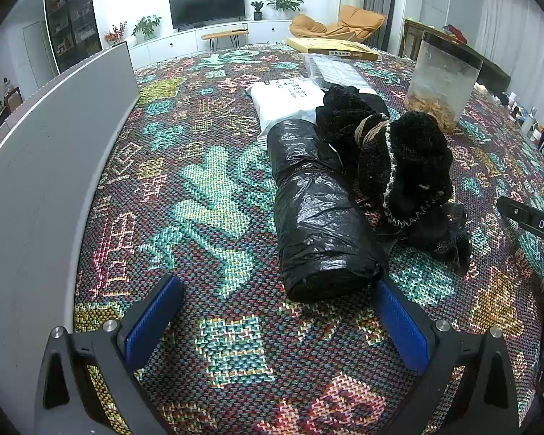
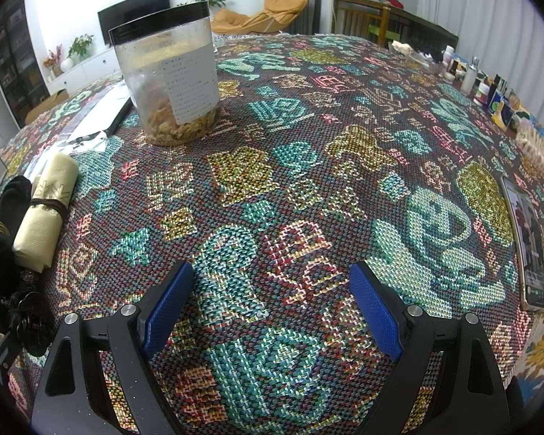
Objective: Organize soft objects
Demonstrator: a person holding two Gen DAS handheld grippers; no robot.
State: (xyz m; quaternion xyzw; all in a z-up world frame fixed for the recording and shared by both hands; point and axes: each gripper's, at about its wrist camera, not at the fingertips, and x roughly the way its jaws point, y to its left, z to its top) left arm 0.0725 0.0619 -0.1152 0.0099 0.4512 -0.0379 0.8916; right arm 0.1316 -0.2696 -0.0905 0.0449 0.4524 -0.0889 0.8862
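A roll wrapped in black plastic lies on the patterned cloth just beyond my left gripper, which is open and empty, its right pad near the roll's near end. A black fuzzy bundle tied with cord lies against the roll's right side, with a small dark bag beside it. A white mailer bag lies behind them. My right gripper is open and empty over bare cloth. A cream rolled cloth with a black band lies at its far left, next to black fuzzy fabric.
A clear jar with a black lid stands on the table. A grey upright panel borders the left. A yellow box and clear packet lie at the back. A phone and small bottles line the right edge.
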